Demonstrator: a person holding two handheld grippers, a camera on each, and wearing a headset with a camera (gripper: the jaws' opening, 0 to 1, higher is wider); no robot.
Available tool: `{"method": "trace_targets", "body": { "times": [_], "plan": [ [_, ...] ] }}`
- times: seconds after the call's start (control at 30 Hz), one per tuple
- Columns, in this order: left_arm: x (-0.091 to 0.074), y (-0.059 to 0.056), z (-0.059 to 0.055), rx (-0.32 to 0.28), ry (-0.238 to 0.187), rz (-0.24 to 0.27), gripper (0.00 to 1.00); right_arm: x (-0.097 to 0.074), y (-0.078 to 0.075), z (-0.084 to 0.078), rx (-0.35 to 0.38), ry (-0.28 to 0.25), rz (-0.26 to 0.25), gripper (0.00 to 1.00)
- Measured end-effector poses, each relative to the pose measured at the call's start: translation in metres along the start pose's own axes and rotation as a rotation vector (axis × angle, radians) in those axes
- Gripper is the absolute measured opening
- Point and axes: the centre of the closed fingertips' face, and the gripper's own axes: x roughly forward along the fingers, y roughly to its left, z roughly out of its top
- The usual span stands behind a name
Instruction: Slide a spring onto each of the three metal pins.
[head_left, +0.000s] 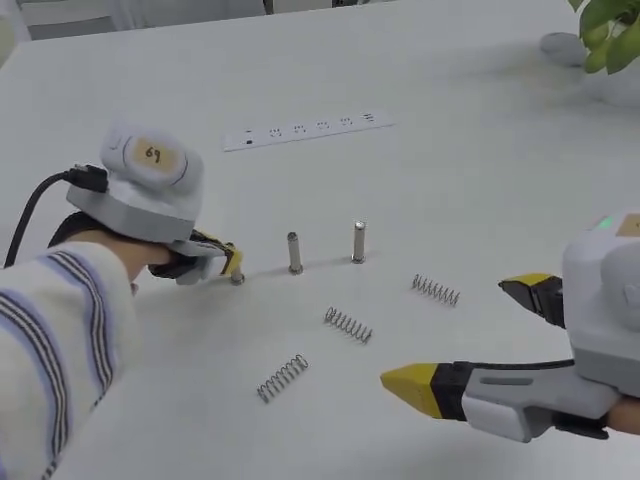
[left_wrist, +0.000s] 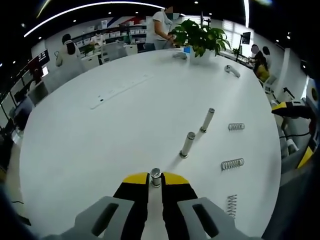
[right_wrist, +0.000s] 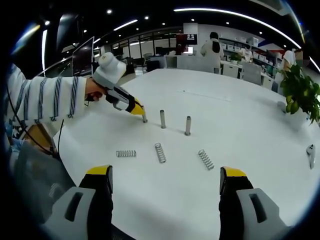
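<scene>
Nearest, the right gripper (head_left: 445, 330), jaws spread wide. Beyond it, three springs (head_left: 348, 325) lie flat on the table (head_left: 480, 150), each axis skewed differently. Farther on, three pins (head_left: 294, 252) stand upright in a row. The left gripper (left_wrist: 156, 178) pinches the end pin (left_wrist: 156, 173) at its top, plain in the left gripper view but half hidden in the head view.

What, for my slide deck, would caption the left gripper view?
Left hand-held gripper clamps the nearest pin in a row of three; three springs lie loose beside them on the white table.
</scene>
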Motion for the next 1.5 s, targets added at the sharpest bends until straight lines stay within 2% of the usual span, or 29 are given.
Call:
{"method": "trace_targets", "body": {
  "times": [0.1, 0.37, 0.57, 0.7, 0.83, 0.9, 1.0, 1.07, 1.17, 1.27, 1.43, 1.5],
  "plan": [
    [0.000, 0.000, -0.002, -0.017, 0.000, -0.006, 0.07, 0.000, 0.000, -0.002, -0.003, 0.009, 0.002, 0.87],
    [0.000, -0.004, -0.005, -0.024, 0.000, -0.022, 0.08, 0.000, 0.000, -0.005, -0.006, 0.019, 0.002, 0.87],
    [-0.001, -0.008, -0.010, 0.014, 0.017, -0.036, 0.10, 0.000, 0.001, -0.003, -0.007, 0.016, 0.006, 0.87],
    [-0.005, -0.012, -0.014, 0.048, 0.015, -0.037, 0.16, -0.001, 0.001, -0.002, -0.009, 0.011, 0.006, 0.87],
    [-0.010, -0.016, -0.020, 0.047, 0.020, -0.046, 0.19, -0.001, 0.001, -0.002, -0.009, 0.006, 0.005, 0.87],
    [-0.015, -0.021, -0.020, 0.052, 0.005, -0.063, 0.21, -0.001, 0.001, -0.001, -0.011, 0.000, 0.006, 0.89],
    [-0.019, -0.028, -0.025, 0.052, 0.010, -0.092, 0.24, -0.001, 0.002, 0.001, -0.013, -0.011, 0.011, 0.90],
    [-0.022, -0.035, -0.028, 0.072, 0.007, -0.119, 0.24, -0.001, 0.003, 0.002, -0.014, -0.015, 0.013, 0.90],
    [-0.024, -0.044, -0.037, 0.113, 0.031, -0.156, 0.24, 0.000, 0.005, 0.004, -0.019, -0.025, 0.020, 0.91],
    [-0.025, -0.050, -0.045, 0.107, 0.038, -0.180, 0.25, -0.001, 0.005, 0.006, -0.022, -0.033, 0.022, 0.91],
    [-0.028, -0.058, -0.051, 0.100, 0.041, -0.202, 0.26, -0.001, 0.005, 0.008, -0.023, -0.045, 0.021, 0.93],
    [-0.031, -0.062, -0.051, 0.094, 0.029, -0.213, 0.27, -0.001, 0.004, 0.007, -0.023, -0.047, 0.020, 0.93]
  ]
}}
